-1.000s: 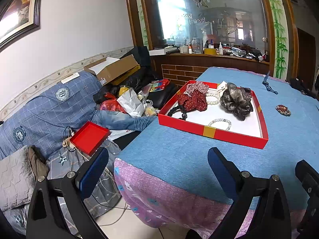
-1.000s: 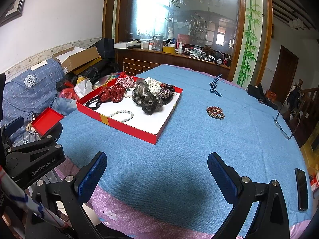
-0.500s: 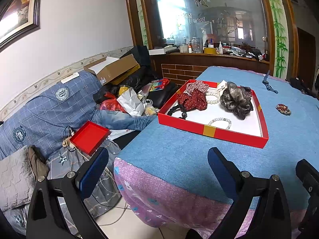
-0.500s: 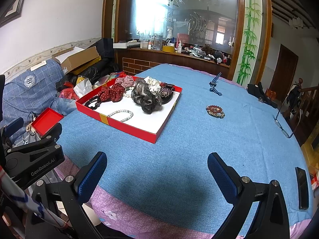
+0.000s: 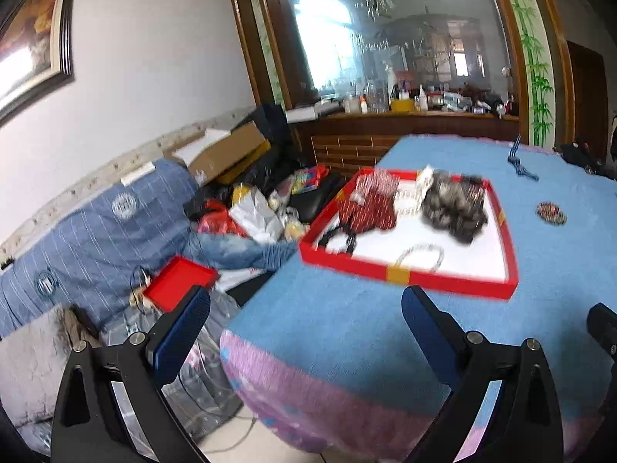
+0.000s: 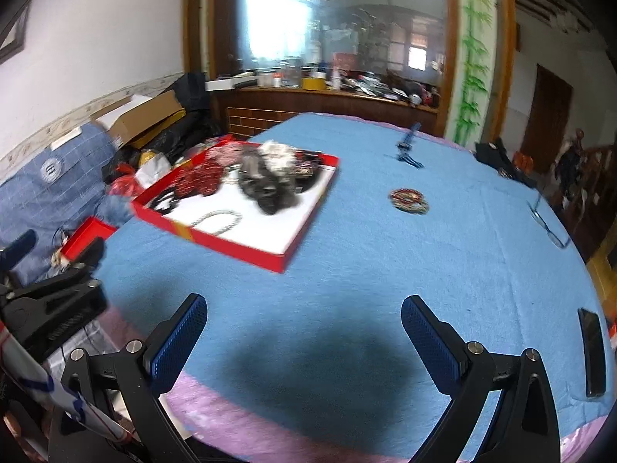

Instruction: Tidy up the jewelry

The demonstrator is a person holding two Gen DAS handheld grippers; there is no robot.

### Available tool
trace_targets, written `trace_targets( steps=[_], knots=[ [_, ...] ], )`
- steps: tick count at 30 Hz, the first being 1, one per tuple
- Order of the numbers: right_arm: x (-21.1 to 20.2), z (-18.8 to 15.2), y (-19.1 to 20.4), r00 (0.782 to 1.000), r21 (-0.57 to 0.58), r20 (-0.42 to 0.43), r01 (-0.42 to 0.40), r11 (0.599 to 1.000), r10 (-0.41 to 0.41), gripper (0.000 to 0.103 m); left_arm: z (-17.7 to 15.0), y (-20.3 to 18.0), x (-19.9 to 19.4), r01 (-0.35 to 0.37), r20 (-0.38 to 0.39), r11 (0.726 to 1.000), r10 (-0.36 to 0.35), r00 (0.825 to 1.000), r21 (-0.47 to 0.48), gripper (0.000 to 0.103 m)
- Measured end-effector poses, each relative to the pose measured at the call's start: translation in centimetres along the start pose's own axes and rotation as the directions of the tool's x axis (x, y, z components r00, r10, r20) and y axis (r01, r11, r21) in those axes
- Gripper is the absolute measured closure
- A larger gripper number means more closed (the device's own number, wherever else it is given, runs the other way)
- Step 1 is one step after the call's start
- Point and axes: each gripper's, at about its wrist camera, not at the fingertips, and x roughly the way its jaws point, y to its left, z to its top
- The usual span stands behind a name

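Note:
A red tray [image 5: 408,276] [image 6: 239,245] with a white floor sits on the blue tablecloth and holds scrunchies, a white bead bracelet [image 5: 420,254] [image 6: 218,220] and black beads. A red beaded bracelet [image 5: 550,213] [image 6: 408,200] lies on the cloth right of the tray. A blue tassel cord [image 5: 518,168] [image 6: 408,152] lies farther back. My left gripper [image 5: 304,332] is open and empty at the table's near left corner. My right gripper [image 6: 302,332] is open and empty over the near edge. Both views are blurred.
A blue sofa [image 5: 88,223] piled with bags and a small red box lid [image 5: 177,281] stands left of the table. Glasses [image 6: 547,223] and a black phone [image 6: 594,351] lie at the table's right side. A wooden counter stands behind.
Both grippers have moved: the views have shifted and turned blurry, and the tray sits slightly lower in the right wrist view. Both stay open and empty.

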Motion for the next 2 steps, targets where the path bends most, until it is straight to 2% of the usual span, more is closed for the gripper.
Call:
trace_targets(
  steps=[2],
  knots=[
    [0.2,0.3,-3.0,0.999,0.067,-0.001,0.045,0.997,-0.045,0.001,1.2,-1.8,-0.9,0.052,0.035,0.998,-0.053,0.998,0.025,0.004]
  ],
)
